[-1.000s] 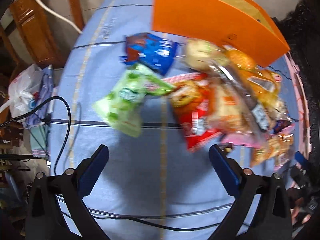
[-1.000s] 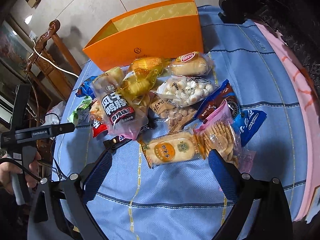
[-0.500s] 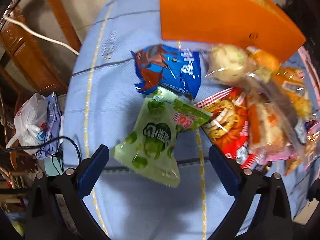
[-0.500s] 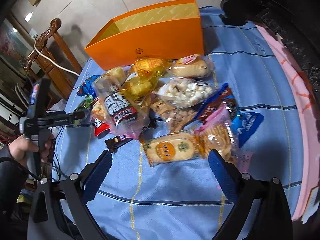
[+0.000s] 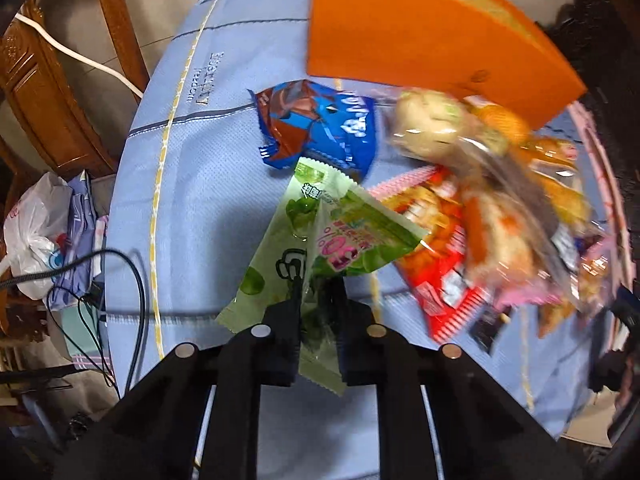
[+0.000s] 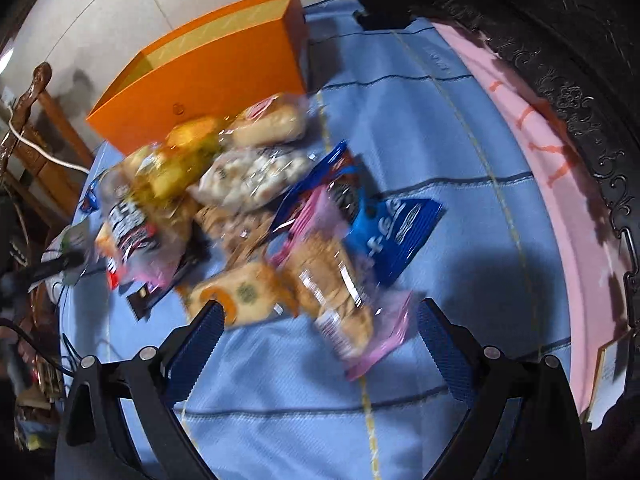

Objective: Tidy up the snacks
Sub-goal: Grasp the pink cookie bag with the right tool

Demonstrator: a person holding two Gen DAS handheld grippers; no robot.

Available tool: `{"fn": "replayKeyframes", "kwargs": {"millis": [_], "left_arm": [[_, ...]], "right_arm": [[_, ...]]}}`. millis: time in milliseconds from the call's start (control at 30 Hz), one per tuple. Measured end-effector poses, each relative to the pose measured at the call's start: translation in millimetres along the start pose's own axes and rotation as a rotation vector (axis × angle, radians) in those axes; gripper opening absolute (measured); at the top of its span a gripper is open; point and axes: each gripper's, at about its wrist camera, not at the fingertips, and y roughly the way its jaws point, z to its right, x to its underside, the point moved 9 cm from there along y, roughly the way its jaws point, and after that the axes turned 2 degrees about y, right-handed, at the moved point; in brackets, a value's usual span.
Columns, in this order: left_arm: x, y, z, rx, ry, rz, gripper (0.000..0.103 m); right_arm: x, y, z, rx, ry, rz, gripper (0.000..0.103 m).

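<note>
My left gripper (image 5: 318, 292) is shut on the green snack packet (image 5: 320, 240), pinching its near end so it creases. Beyond it lie a blue snack bag (image 5: 324, 128) and a red snack bag (image 5: 436, 264) in a pile of snacks (image 5: 500, 200). The open orange box (image 5: 420, 36) stands at the back. My right gripper (image 6: 320, 320) is open over a biscuit pack with pink wrapping (image 6: 336, 292) and an orange-labelled cracker pack (image 6: 240, 292). A blue bag (image 6: 392, 232) lies just beyond, and the orange box (image 6: 208, 76) stands farther back.
The snacks lie on a blue tablecloth (image 6: 440, 128) with a pink edge (image 6: 560, 184) at the right. A dark carved chair (image 6: 560, 60) stands past it. Black cables (image 5: 120, 280), a white plastic bag (image 5: 36, 236) and wooden furniture (image 5: 44, 88) are at the left.
My left gripper moved forward onto the green packet and shut on it. My right gripper swung right and closer to the biscuit packs, still open.
</note>
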Motion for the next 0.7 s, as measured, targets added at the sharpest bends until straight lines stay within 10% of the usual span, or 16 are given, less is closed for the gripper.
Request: {"fn": "replayKeyframes", "kwargs": {"millis": [200, 467, 533, 700], "left_arm": [[21, -18, 17, 0.071, -0.023, -0.014, 0.013], [31, -30, 45, 0.094, -0.016, -0.010, 0.013], [34, -31, 46, 0.094, -0.019, -0.012, 0.013], [34, -30, 46, 0.097, -0.018, -0.011, 0.013]], "right_arm": [[-6, 33, 9, 0.056, -0.057, -0.065, 0.095], [7, 63, 7, 0.089, -0.154, -0.186, 0.056], [8, 56, 3, 0.055, -0.161, -0.189, 0.033], [2, 21, 2, 0.026, -0.162, -0.134, 0.030]]}}
